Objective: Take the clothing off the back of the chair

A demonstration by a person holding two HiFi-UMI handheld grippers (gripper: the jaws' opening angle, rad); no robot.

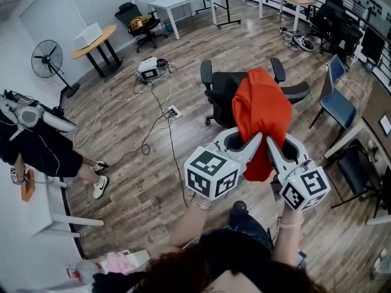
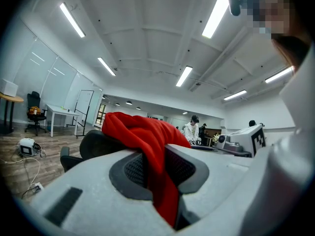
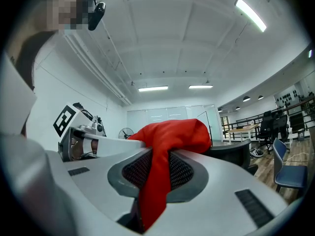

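A red garment [image 1: 261, 115] hangs in the air in front of a black office chair [image 1: 227, 90], its upper part still near the chair's back. My left gripper [image 1: 255, 140] is shut on the garment's lower left part, and my right gripper [image 1: 269, 141] is shut on it just beside. In the left gripper view the red cloth [image 2: 150, 151] runs down between the jaws. The right gripper view shows the same cloth [image 3: 162, 166] pinched between its jaws, with the left gripper's marker cube [image 3: 64, 120] beside it.
A blue chair [image 1: 338, 102] and black chairs stand at the right. Cables and a power strip [image 1: 172, 111] lie on the wooden floor to the left. A person [image 1: 43, 148] sits at the left by a fan [image 1: 47, 60]. Tables stand at the back.
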